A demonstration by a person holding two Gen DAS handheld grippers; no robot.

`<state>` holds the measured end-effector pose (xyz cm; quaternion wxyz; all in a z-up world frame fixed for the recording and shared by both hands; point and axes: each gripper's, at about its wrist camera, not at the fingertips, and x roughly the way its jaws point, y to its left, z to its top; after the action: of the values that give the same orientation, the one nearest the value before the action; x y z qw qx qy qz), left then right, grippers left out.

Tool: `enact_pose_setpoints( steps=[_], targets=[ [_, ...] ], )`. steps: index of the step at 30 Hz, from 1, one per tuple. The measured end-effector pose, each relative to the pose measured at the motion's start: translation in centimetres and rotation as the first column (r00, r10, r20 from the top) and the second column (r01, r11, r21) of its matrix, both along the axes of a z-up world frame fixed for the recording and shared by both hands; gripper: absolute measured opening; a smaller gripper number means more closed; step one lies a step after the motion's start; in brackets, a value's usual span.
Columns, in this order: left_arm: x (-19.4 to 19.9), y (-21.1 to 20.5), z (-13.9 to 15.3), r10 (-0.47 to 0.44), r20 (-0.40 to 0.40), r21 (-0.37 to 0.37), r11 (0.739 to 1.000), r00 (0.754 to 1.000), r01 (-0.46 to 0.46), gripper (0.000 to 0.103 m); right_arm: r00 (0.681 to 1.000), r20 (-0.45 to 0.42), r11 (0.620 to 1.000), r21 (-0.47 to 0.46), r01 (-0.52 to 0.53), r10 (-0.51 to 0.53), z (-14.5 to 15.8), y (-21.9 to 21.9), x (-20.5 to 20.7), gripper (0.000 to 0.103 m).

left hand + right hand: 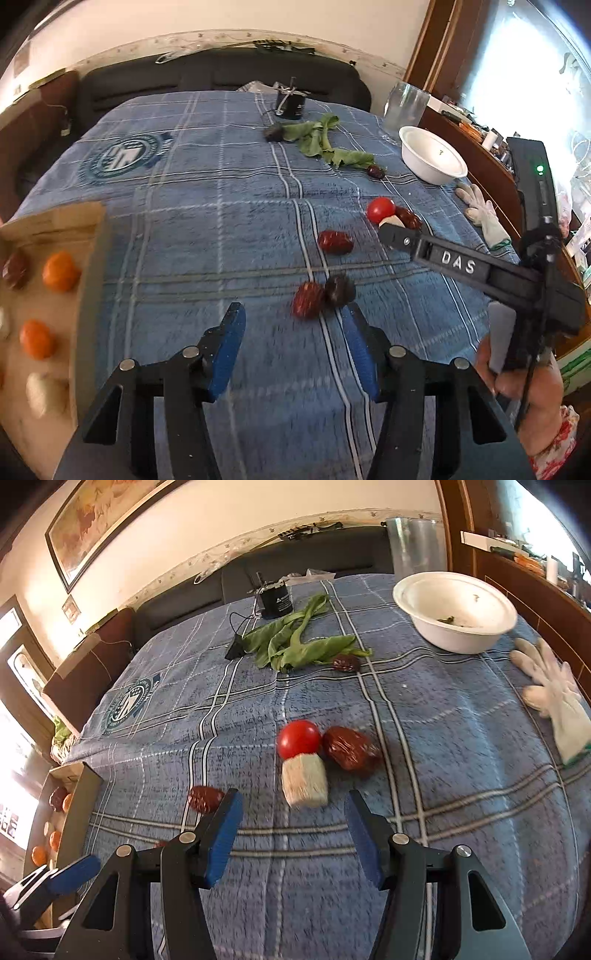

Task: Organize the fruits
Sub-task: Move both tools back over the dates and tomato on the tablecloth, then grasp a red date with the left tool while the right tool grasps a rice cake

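Cloth (461, 775) btwn dates (335, 242) & bowl (455, 613) open.

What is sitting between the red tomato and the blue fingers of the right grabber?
A pale block lies there, touching the tomato and ahead of the open right gripper. The right wrist view shows it.

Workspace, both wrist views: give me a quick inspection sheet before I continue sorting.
Surface: blue plaid cloth, wrinkled.
Job's things: red tomato touching a pale block; red dates loose on the cloth; oranges already in the cardboard box.
Clutter: leafy greens, white bowl, white glove, black canister.
Grippers: left gripper open, empty; right gripper open, empty.
Cables: thin wire beside the canister.
Surroundings: dark sofa, framed picture.
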<state>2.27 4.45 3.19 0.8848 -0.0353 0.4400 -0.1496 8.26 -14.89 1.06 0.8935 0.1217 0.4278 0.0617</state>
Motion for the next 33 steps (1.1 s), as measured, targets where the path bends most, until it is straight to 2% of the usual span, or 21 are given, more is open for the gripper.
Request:
enact_pose_setpoints(
  steps=[3,5,6,7,8,9,10,12,17,19,23,25,27,28,33],
  targets=[
    [1.1,-0.6,-1.0,-0.046,-0.016,-0.017,0.999,0.999,0.046,0.053,1.000,-0.001,1.000,0.000,-0.008,0.008,-0.4,0.3,0.6,0.062],
    [1.5,-0.8,-1.6,-0.064,-0.024,-0.022,0.998,0.998,0.064,0.042,1.000,-0.004,1.000,-0.005,-0.010,0.010,-0.8,0.4,0.9,0.062],
    [1.8,-0.8,-2.1,-0.063,-0.039,-0.026,0.998,0.997,0.062,0.027,1.000,-0.008,1.000,-0.009,-0.010,0.010,-1.0,0.4,1.1,0.062],
    [1.8,-0.6,-2.2,-0.053,-0.028,-0.024,0.998,0.998,0.052,0.019,1.000,-0.002,1.000,-0.014,-0.009,0.009,-0.9,0.4,1.1,0.062],
    [1.9,-0.5,-2.2,-0.052,-0.032,-0.025,0.998,0.998,0.051,0.019,1.000,-0.002,1.000,-0.016,-0.010,0.010,-0.9,0.4,1.2,0.061],
    [1.9,-0.2,-2.2,-0.049,-0.034,-0.043,0.998,0.998,0.047,0.019,1.000,0.000,1.000,-0.020,-0.012,0.012,-0.9,0.4,1.3,0.057],
    [1.9,0.0,-2.2,-0.042,-0.033,-0.051,0.998,0.999,0.040,0.019,1.000,-0.001,0.999,-0.030,-0.013,0.013,-0.9,0.4,1.3,0.047],
    [2.0,0.3,-2.2,-0.031,-0.032,-0.055,0.998,0.999,0.029,0.019,1.000,-0.002,0.998,-0.058,-0.008,0.008,-0.9,0.3,1.2,0.034],
    [2.1,-0.7,-2.3,-0.022,-0.008,-0.010,1.000,1.000,0.022,0.022,1.000,0.003,1.000,-0.017,-0.010,0.010,-1.0,-0.3,1.2,0.033],
    [2.1,-1.0,-2.4,-0.029,-0.007,-0.005,1.000,1.000,0.029,0.029,1.000,0.005,1.000,-0.014,-0.010,0.010,-1.0,-0.3,1.3,0.033],
    [2.4,-1.4,-2.4,-0.020,0.000,0.011,1.000,1.000,0.020,0.029,1.000,0.008,1.000,-0.019,-0.005,0.005,-1.0,-0.2,1.7,0.034],
    [2.3,-1.3,-2.4,-0.020,0.000,0.013,1.000,1.000,0.020,0.027,1.000,0.009,1.000,-0.027,-0.014,0.015,-0.9,0.0,1.7,0.035],
    [2.1,-1.4,-2.4,-0.027,0.004,0.025,0.999,1.000,0.027,0.019,1.000,0.012,0.999,-0.032,-0.016,0.017,-0.9,0.1,1.6,0.034],
    [1.9,-1.5,-2.3,-0.029,0.013,0.030,0.999,0.999,0.029,0.019,1.000,0.016,0.999,-0.032,-0.018,0.019,-0.8,0.1,1.5,0.031],
    [1.4,-0.9,-1.8,-0.010,0.057,0.010,1.000,0.998,0.009,0.019,0.998,0.059,0.998,-0.055,-0.017,0.020,-0.2,0.4,0.5,0.031]
  ],
)
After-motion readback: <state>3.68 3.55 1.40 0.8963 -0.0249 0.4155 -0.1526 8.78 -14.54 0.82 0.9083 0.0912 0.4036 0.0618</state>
